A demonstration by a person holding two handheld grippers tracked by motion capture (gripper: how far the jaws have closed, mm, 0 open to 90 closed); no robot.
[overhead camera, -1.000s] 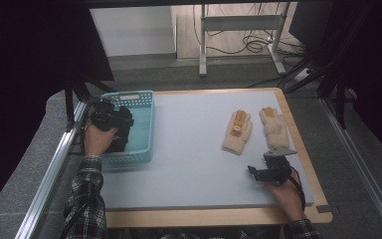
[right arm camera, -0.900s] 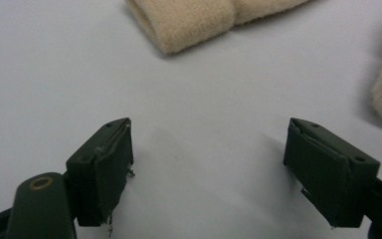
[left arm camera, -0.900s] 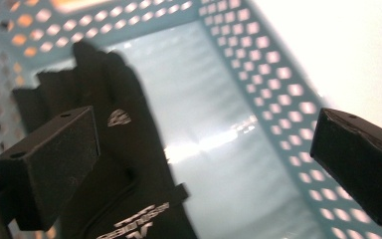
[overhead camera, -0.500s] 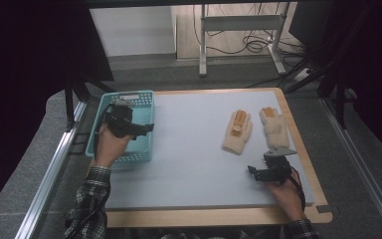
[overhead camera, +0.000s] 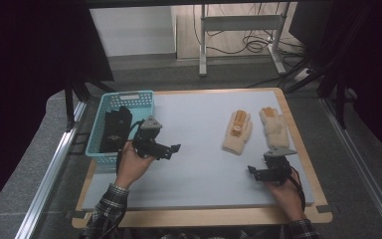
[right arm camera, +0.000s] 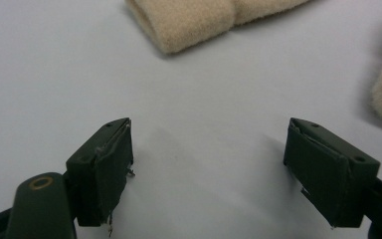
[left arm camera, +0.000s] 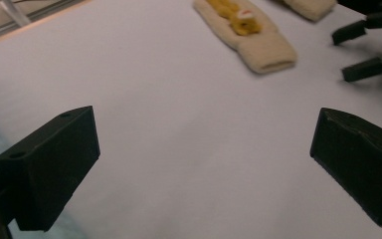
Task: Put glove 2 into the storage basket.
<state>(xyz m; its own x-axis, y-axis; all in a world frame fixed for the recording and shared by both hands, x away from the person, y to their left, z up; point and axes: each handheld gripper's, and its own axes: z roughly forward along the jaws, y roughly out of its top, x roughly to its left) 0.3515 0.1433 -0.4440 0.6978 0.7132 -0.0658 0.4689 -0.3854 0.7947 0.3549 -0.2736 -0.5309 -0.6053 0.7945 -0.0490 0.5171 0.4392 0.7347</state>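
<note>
Two cream knitted gloves lie palm-down at the mat's right: one with a yellow figure on it (overhead camera: pixel 238 132) (left arm camera: pixel 248 35) and a plain one (overhead camera: pixel 274 127) (left arm camera: pixel 311 6). A pair of black gloves (overhead camera: pixel 114 127) lies in the teal basket (overhead camera: pixel 129 95) at the left. My left gripper (overhead camera: pixel 173 152) (left arm camera: pixel 206 134) hovers over the mat just right of the basket, open and empty. Below the cream gloves my right gripper (overhead camera: pixel 252 173) (right arm camera: pixel 209 144) rests open, with nothing between its jaws. The cuff of the figured glove (right arm camera: pixel 189 17) lies ahead of it.
The grey mat (overhead camera: pixel 199 169) sits on a wooden board whose edge (overhead camera: pixel 204 216) runs along the front. Metal rails flank the table at left (overhead camera: pixel 49 174) and right (overhead camera: pixel 363 164). My right gripper (left arm camera: pixel 368 45) shows in the left gripper view.
My left gripper has come out of the basket and moved right over the mat, leaving the black gloves inside. The right gripper has stayed where it was.
</note>
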